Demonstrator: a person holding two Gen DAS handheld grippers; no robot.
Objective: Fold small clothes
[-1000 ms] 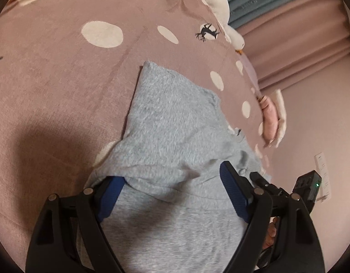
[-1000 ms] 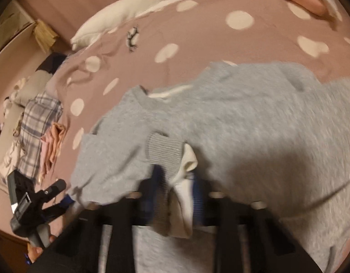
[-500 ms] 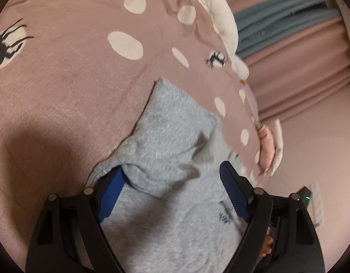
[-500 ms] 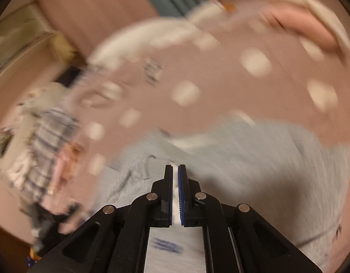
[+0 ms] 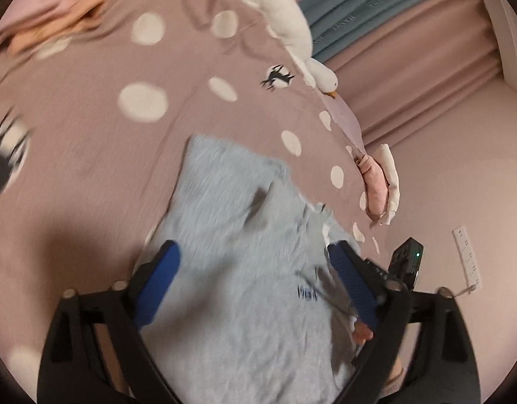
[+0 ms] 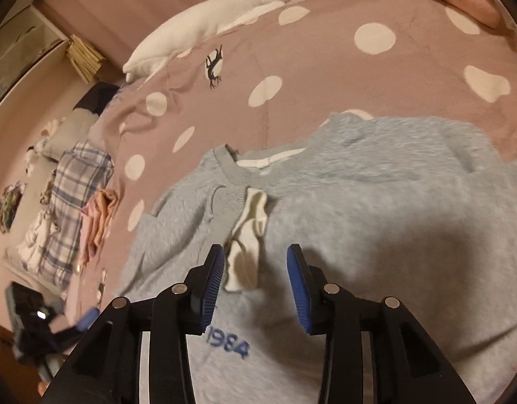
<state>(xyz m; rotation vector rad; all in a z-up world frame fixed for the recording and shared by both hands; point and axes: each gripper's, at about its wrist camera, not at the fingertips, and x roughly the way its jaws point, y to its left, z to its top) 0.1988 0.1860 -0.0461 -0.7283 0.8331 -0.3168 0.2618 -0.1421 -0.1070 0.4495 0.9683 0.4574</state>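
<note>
A small grey sweatshirt (image 6: pixel 376 208) with blue "1984" lettering (image 6: pixel 228 341) lies on the dotted mauve bedspread (image 6: pixel 308 77). One sleeve is folded across the chest, its ribbed cuff (image 6: pixel 224 202) and white lining (image 6: pixel 248 235) showing. My right gripper (image 6: pixel 255 269) is open just above that cuff, holding nothing. In the left wrist view the sweatshirt (image 5: pixel 231 235) fills the lower middle, and my left gripper (image 5: pixel 251 269) is open above it, empty. The other gripper (image 5: pixel 406 262) shows at the sweatshirt's right edge.
A white goose plush (image 6: pixel 224 10) lies along the far edge of the bed. Folded pink clothes (image 5: pixel 376 185) sit at the bed's right edge. A plaid garment and pink cloth (image 6: pixel 80 202) lie at the left. Curtains (image 5: pixel 409 50) hang behind.
My right gripper let go of the sleeve cuff and opened; the sleeve now lies folded across the chest. My left gripper stayed open and drew back slightly over the sweatshirt.
</note>
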